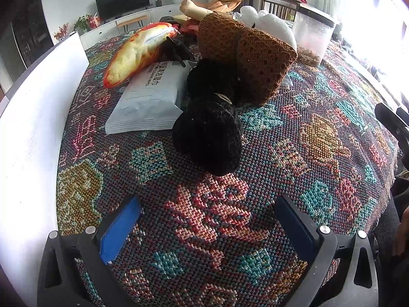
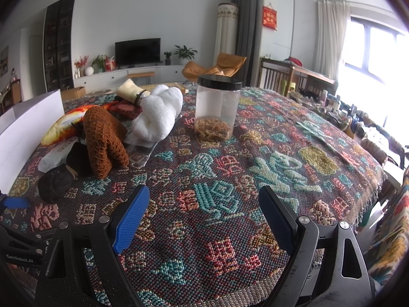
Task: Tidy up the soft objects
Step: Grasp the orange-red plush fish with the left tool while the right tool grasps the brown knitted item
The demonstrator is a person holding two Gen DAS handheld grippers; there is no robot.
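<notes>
A pile of soft objects lies on the patterned tablecloth [image 1: 319, 138]. A black knitted bundle [image 1: 209, 133] lies nearest my left gripper [image 1: 207, 212], which is open and empty just in front of it. Behind it is a brown crocheted piece [image 1: 255, 58], a white knotted cloth [image 1: 271, 23] and an orange-yellow plush [image 1: 138, 51]. In the right wrist view the black bundle [image 2: 58, 179], brown piece [image 2: 102, 138] and white cloth [image 2: 158, 112] sit at the left. My right gripper [image 2: 204, 202] is open and empty over bare cloth.
A white box wall [image 1: 33, 133] stands at the left. A wet-wipes pack [image 1: 150, 97] lies under the pile. A clear jar with a black lid [image 2: 217, 107] stands mid-table. The table's edge [image 2: 368, 199] drops off at the right, with chairs beyond.
</notes>
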